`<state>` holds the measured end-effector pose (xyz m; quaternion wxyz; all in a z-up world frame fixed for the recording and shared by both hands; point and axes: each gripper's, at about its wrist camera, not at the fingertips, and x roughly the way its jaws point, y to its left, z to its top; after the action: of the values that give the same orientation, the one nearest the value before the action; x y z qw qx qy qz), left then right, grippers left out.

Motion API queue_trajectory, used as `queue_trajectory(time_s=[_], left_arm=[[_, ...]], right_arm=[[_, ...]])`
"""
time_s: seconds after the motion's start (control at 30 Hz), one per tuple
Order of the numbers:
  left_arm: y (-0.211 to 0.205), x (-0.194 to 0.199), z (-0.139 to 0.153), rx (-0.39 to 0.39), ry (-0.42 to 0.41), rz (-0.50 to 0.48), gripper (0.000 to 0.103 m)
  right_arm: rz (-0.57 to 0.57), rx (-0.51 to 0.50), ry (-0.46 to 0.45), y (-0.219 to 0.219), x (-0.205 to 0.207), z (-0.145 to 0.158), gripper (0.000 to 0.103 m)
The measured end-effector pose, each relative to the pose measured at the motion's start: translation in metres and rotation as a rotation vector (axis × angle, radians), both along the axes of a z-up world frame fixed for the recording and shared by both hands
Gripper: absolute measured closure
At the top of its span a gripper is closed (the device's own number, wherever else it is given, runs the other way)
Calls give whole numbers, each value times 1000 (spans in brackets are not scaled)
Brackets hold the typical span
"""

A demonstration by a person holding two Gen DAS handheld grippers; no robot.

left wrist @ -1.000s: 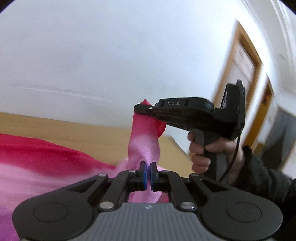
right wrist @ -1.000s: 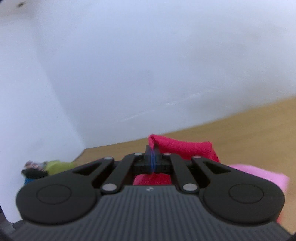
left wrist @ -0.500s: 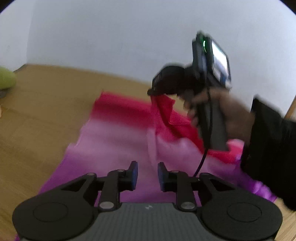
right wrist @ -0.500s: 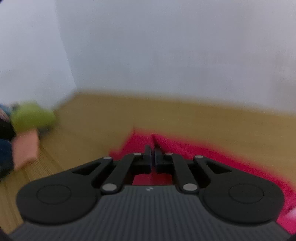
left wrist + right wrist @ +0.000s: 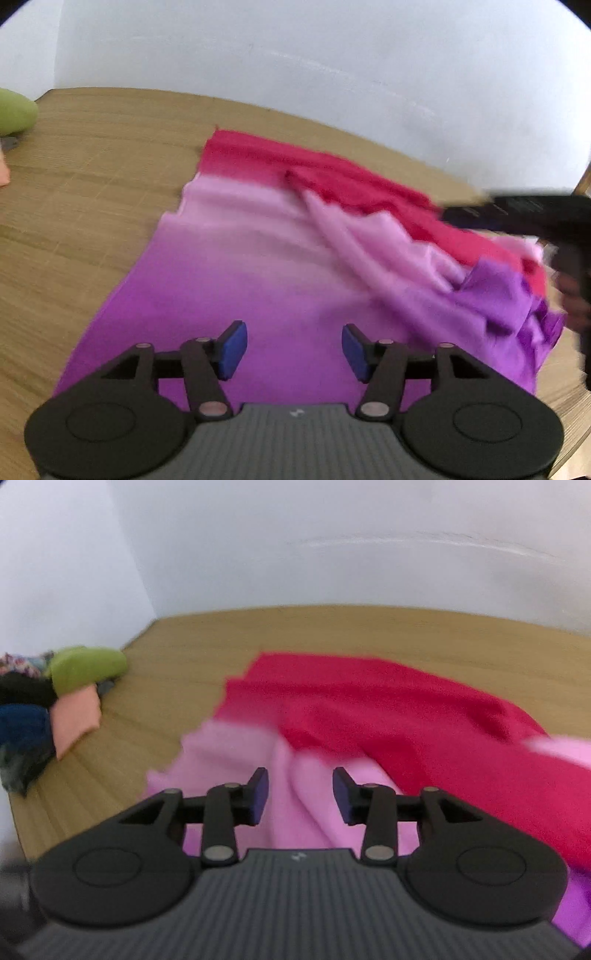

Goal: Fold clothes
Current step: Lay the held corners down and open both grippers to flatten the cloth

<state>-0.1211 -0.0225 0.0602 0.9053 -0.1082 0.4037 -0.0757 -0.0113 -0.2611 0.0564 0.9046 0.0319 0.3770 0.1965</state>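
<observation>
The garment [image 5: 258,258], a thin cloth graded from crimson through pale pink to purple, lies spread on the wooden desk [image 5: 92,192]. Its left portion lies fairly flat, with the crimson band at the far edge and the purple nearest the left wrist camera. Its right portion is rumpled, with loose pink and purple folds bunched near the desk's right edge. The left tool [image 5: 291,345] hangs over the purple area with its jaws opening; the blue pads [image 5: 231,347] stand apart and nothing is gripped between them. In the right wrist view the right tool [image 5: 300,794] is above the pink folds with crimson cloth just beyond; its jaws are also opening, and its pads [image 5: 258,794] press on nothing. In the left wrist view the right tool's black body [image 5: 517,212] shows blurred at the right edge, over the crimson band. A pile of other clothes [image 5: 48,701], with green, peach, black and blue items, sits at the desk's far left corner against the white wall [image 5: 295,554], well apart from the garment.
</observation>
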Motion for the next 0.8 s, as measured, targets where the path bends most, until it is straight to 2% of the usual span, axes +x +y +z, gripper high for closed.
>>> queue_trajectory(time_s=[0.2, 0.3, 0.4, 0.47, 0.7, 0.8], left_arm=[[-6, -23, -9, 46, 99, -16, 44], [-20, -33, -8, 103, 112, -43, 43], [-29, -46, -7, 144, 122, -50, 42], [-31, -53, -10, 153, 140, -46, 42], [-24, -66, -13, 168, 171, -20, 42], [-21, -65, -12, 168, 172, -12, 42]], right_arm=[[-75, -67, 41, -45, -74, -36, 62], [-107, -73, 61, -56, -99, -54, 62], [-155, -129, 32, -63, -118, -70, 62], [-215, -154, 7, -73, -123, -73, 62], [-500, -143, -29, -137, -140, -68, 62], [-568, -128, -29, -164, -145, -73, 62]])
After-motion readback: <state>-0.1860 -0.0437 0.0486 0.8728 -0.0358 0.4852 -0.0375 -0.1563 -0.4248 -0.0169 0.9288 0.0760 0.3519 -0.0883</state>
